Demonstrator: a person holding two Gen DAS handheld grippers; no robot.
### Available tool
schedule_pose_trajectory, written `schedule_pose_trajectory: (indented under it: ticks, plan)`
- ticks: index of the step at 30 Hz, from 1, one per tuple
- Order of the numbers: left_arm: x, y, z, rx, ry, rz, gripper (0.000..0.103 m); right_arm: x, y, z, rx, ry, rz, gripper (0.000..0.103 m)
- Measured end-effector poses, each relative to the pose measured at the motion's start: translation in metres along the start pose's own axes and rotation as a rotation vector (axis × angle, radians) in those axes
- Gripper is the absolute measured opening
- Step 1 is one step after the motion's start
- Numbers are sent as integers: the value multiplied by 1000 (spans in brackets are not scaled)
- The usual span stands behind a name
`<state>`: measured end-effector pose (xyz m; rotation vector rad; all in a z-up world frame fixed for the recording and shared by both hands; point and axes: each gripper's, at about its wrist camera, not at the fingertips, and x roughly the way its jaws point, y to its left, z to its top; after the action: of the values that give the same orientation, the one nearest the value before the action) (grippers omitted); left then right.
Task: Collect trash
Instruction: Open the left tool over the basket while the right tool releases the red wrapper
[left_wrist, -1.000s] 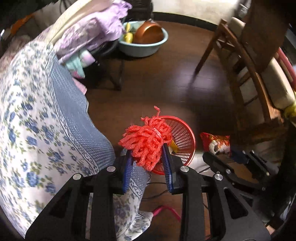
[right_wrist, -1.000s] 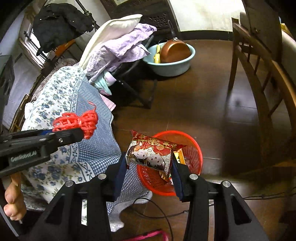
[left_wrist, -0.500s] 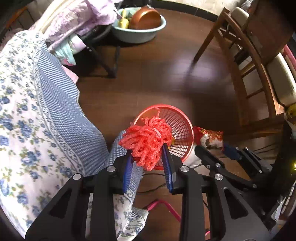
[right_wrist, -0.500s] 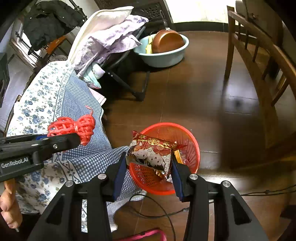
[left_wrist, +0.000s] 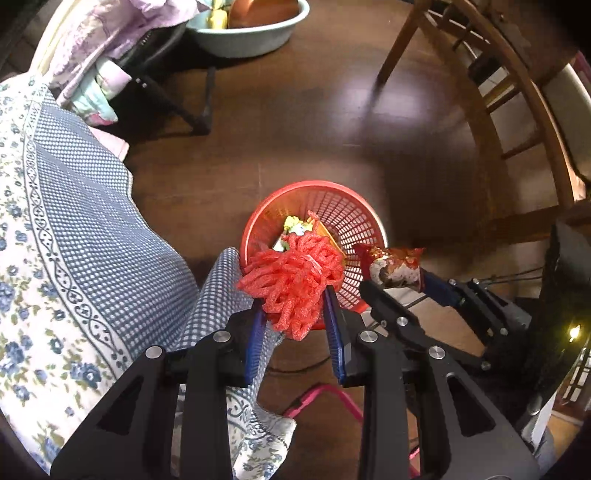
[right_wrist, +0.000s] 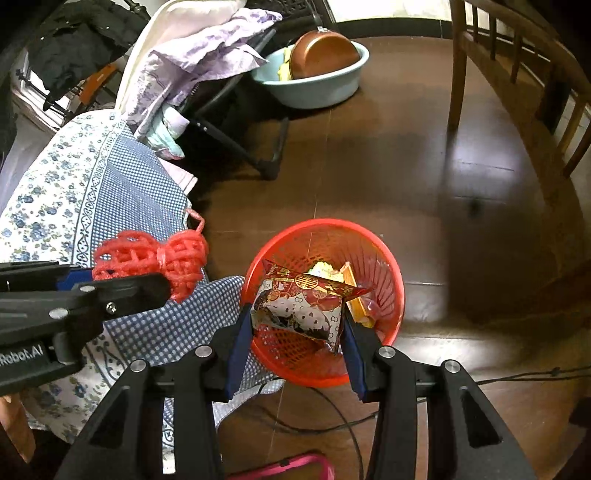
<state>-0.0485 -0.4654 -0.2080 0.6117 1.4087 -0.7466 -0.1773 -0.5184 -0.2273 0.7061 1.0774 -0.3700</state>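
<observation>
"Robot.AI" showed on the left gripper, clamped on red foam netting; right gripper pinched a snack packet, lying crosswise, over the red basket.

Red mesh basket on dark brown floor; red foam netting between blue pads. Snack packet — red, gold and white print. Left: cloth — blue floral white, blue-checked border. Far: pale blue basin, copper-brown pan.
</observation>
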Motion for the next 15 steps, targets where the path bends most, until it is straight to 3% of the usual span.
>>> schedule_pose_trajectory:
  ticks: [7,11,15]
  plan:
    - [16,0,4,-7,39,12,35,11,-4,3,20,5,-9,48]
    - [17,4,4,-27,49,4,46,14,-6,2,42,10,-25,55]
    - [14,4,3,-32,39,5,54,12,-5,2,27,10,-32,56]
